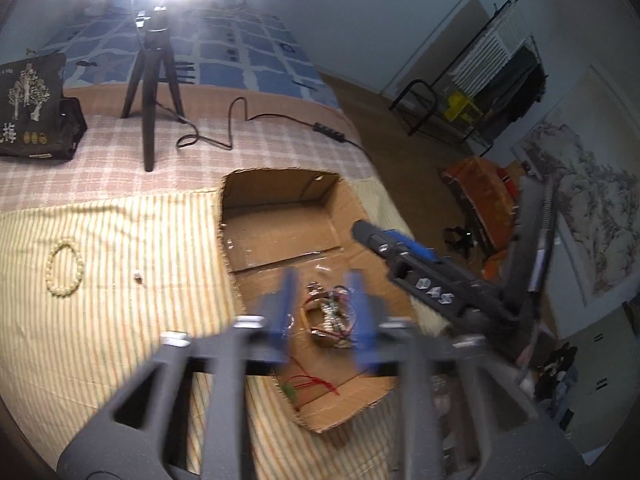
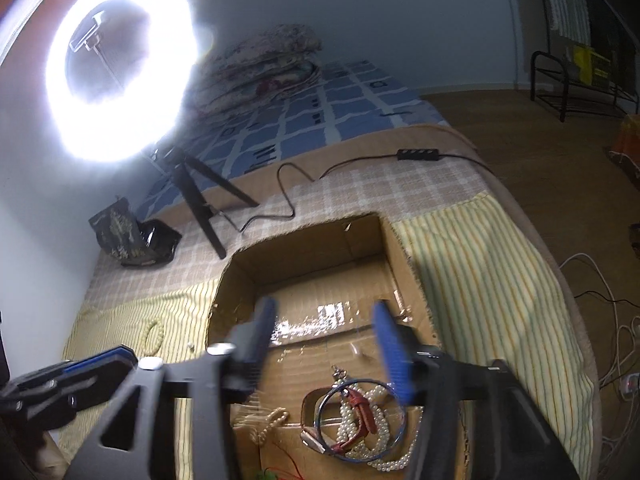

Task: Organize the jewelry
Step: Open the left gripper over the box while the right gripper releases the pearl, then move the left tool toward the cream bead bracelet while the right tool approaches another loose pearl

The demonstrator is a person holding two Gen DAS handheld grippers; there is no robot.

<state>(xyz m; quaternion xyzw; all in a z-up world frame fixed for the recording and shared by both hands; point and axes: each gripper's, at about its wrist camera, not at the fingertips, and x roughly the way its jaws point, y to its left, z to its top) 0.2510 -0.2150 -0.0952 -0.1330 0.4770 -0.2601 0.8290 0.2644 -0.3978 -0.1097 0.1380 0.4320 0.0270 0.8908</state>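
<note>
A shallow cardboard box (image 1: 280,216) (image 2: 320,256) lies on the striped cloth. In it sits a pile of jewelry (image 1: 330,316) (image 2: 356,424): pearl strands, a blue bangle, a red strap. My left gripper (image 1: 324,312) is open and empty above the pile, its blue fingers either side of it. My right gripper (image 2: 324,340) is open and empty over the box, above the pile; it shows in the left wrist view (image 1: 400,252). A cream bead bracelet (image 1: 64,270) (image 2: 154,334) lies on the cloth left of the box, with a small piece (image 1: 138,277) near it.
A ring light on a tripod (image 1: 154,80) (image 2: 200,200) stands behind the box, its cable (image 1: 240,128) trailing right. A dark bag (image 1: 36,112) (image 2: 128,236) sits at back left. The bed edge (image 2: 560,280) drops to the floor on the right.
</note>
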